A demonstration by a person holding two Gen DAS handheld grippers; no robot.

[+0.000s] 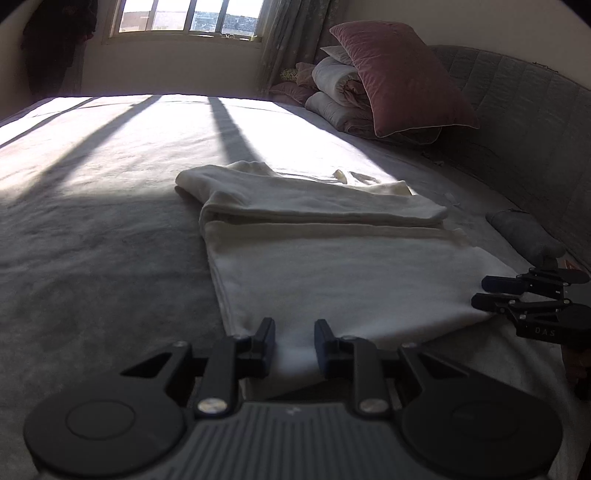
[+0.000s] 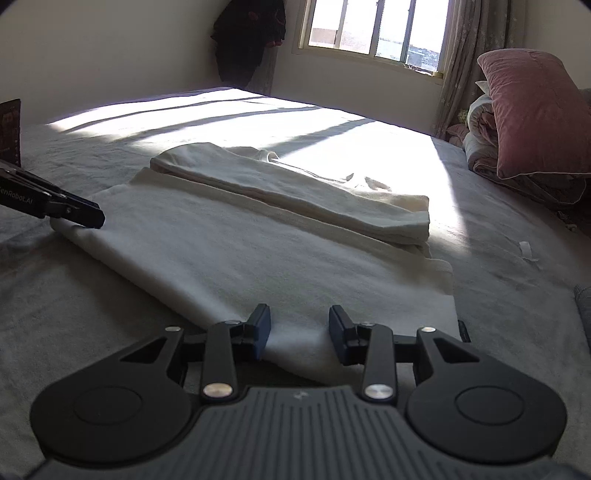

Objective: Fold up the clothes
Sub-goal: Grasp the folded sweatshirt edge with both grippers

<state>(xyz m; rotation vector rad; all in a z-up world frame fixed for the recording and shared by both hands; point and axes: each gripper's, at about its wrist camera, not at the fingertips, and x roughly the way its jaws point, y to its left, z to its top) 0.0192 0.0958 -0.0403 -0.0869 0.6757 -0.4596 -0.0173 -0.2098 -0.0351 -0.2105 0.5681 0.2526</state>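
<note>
A cream-white garment (image 1: 332, 258) lies partly folded on the grey bed (image 1: 92, 240), with a sleeve folded across its upper part. My left gripper (image 1: 294, 341) is open, its fingers at either side of the garment's near hem at the left corner. My right gripper (image 2: 299, 330) is open at the hem's right corner, over the cloth (image 2: 240, 251). The right gripper also shows in the left wrist view (image 1: 484, 293), at the garment's right edge. The left gripper shows in the right wrist view (image 2: 88, 218), its tip at the far left corner.
A pink pillow (image 1: 402, 77) leans on folded quilts (image 1: 340, 92) by the padded headboard (image 1: 517, 122). A small grey bundle (image 1: 524, 236) lies at the bed's right edge. A window (image 2: 373, 29) casts bright sun across the bed. Dark clothes (image 2: 251, 37) hang in the corner.
</note>
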